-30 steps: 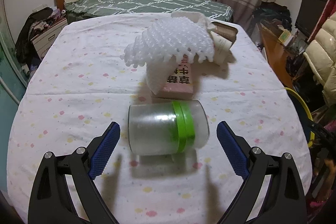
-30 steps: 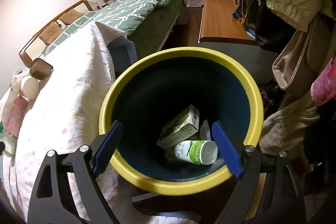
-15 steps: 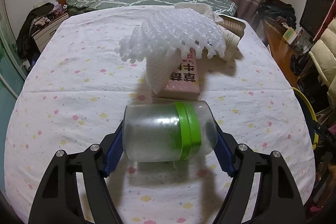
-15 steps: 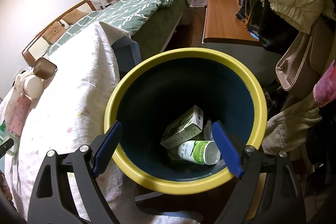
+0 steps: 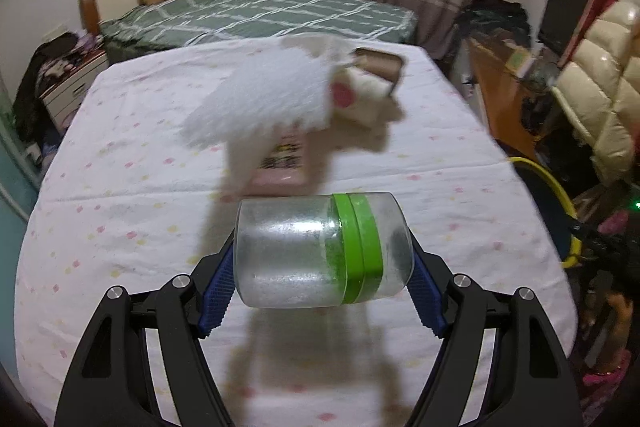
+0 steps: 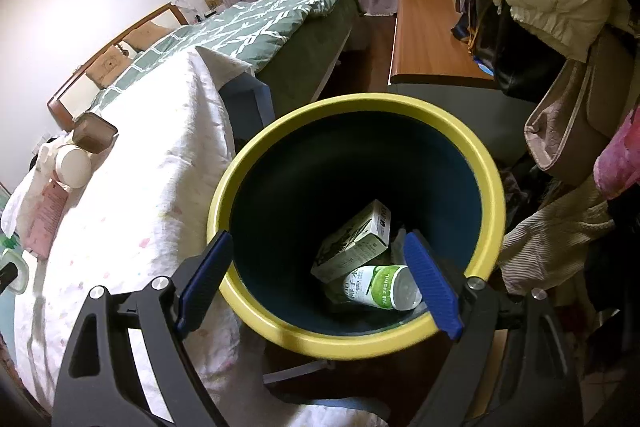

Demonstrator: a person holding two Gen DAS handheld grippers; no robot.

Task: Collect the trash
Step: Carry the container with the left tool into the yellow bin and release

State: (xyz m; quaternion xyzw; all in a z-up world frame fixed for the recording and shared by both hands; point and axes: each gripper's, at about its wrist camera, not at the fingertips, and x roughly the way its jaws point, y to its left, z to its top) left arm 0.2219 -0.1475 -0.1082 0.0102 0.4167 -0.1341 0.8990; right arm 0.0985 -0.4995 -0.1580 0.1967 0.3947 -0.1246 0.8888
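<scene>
- Now that the left hand-held gripper (image 5: 320, 287) has clamped the frosted plastic jar with the green band (image 5: 322, 251) just above the tabletop (image 5: 120, 227), keep it level.
- Swing right to the yellow-rimmed dark bin (image 6: 356, 339); right hand-held gripper (image 6: 318, 285) hangs wide, empty.

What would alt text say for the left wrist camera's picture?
The left gripper holds a frosted jar with a green band sideways between its blue fingers, lifted above a white flowered tablecloth. Behind it lie blurred white packing foam and a pink box.
</scene>
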